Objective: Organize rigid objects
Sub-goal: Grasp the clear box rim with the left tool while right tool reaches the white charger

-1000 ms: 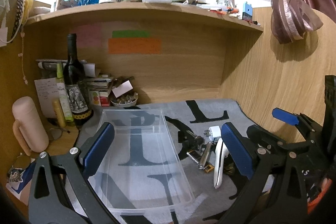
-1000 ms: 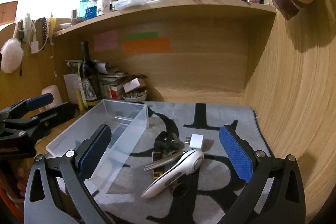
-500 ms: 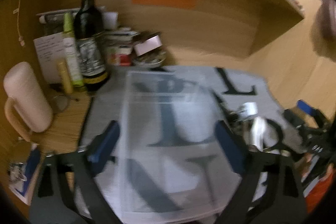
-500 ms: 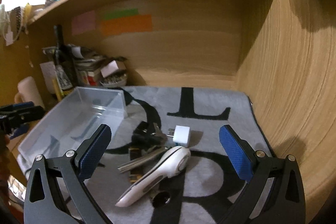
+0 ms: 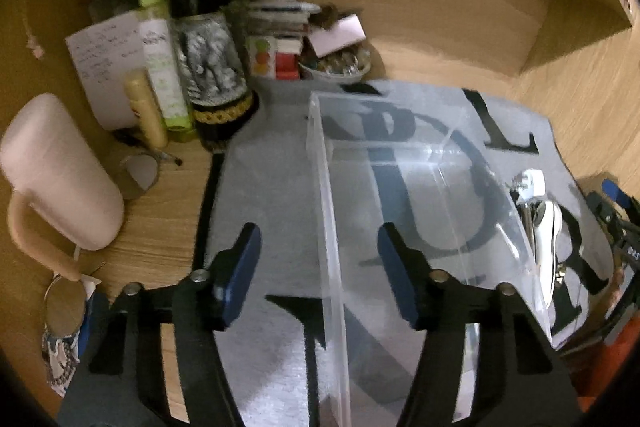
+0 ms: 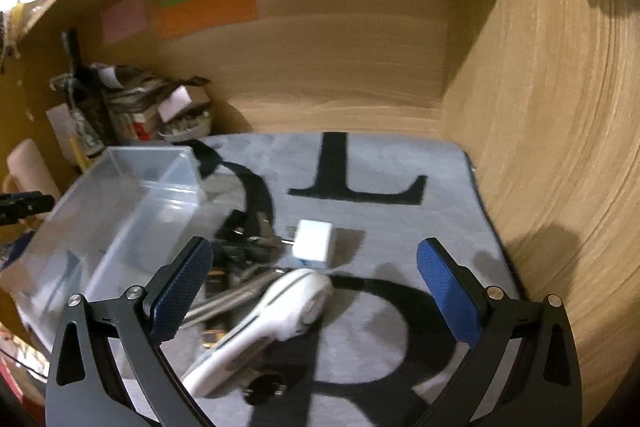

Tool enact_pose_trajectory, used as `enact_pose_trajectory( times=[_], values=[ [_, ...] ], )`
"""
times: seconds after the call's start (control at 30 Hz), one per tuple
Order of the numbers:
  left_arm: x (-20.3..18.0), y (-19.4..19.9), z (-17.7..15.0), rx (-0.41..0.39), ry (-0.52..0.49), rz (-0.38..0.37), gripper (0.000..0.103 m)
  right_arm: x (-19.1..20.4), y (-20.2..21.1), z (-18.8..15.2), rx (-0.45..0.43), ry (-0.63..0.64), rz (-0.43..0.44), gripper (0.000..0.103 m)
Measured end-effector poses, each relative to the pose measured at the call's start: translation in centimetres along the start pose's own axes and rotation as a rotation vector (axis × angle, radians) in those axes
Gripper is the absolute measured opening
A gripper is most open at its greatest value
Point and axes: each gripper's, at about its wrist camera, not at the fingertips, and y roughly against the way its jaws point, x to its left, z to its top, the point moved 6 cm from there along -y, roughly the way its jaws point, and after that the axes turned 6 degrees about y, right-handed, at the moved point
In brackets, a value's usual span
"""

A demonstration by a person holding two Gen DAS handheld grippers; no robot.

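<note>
Clear plastic bin sits mid-frame on the grey mat; the left gripper straddles its left wall, jaws closing, pads not yet pressing. The right gripper hangs released over a white handled tool.

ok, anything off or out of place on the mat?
Nothing spilled or broken. The white-handled tool lies slantwise across a heap of keys beside the white charger plug, all outside the empty clear bin.
</note>
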Motion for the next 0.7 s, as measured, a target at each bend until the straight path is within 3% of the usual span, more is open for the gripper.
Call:
enact_pose_trajectory(
  times=[0.2, 0.37, 0.7],
  values=[
    [-0.7, -2.3, -0.6, 0.086, -0.017, -0.038, 0.033, -1.5, -1.8, -0.6, 0.072, 0.012, -0.033, 0.089],
    [-0.8, -3.0, -1.0, 0.102, -0.022, -0.041, 0.015, -1.7, -4.0, -0.4, 0.131, -0.021, 0.024, 0.081],
    [-0.4, -3.4, -1.3, 0.101, -0.020, -0.024, 0.009, 0.2, -9.1, -0.6, 0.252, 0.011, 0.113, 0.053]
  ],
)
